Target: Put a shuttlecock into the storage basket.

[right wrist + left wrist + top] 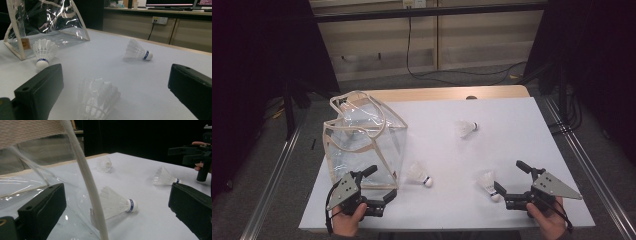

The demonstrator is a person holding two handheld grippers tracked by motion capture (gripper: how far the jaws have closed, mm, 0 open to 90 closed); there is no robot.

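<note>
I'm holding the left gripper (388, 196) at lower left and the right gripper (498, 191) at lower right, jaws gaping wide.

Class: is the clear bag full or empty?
Empty: through the clear bag nothing shows inside; all three shuttlecocks lie outside on the table.

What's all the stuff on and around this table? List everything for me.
Shuttlecocks: three, white with blue-banded cork tips; one beside the bag, one between the right gripper's jaws, one farther back.
Bag: one, clear plastic with cream trim, table's left side, its edge between the left gripper's jaws.
Table: one, white top with a wooden back edge.
Cable: one, black, on the floor behind.
Left gripper: one, black with a grey plate, open, near left.
Right gripper: one, black with a grey plate, open, near right.
Hands: two, holding the grippers, left and right.
</note>
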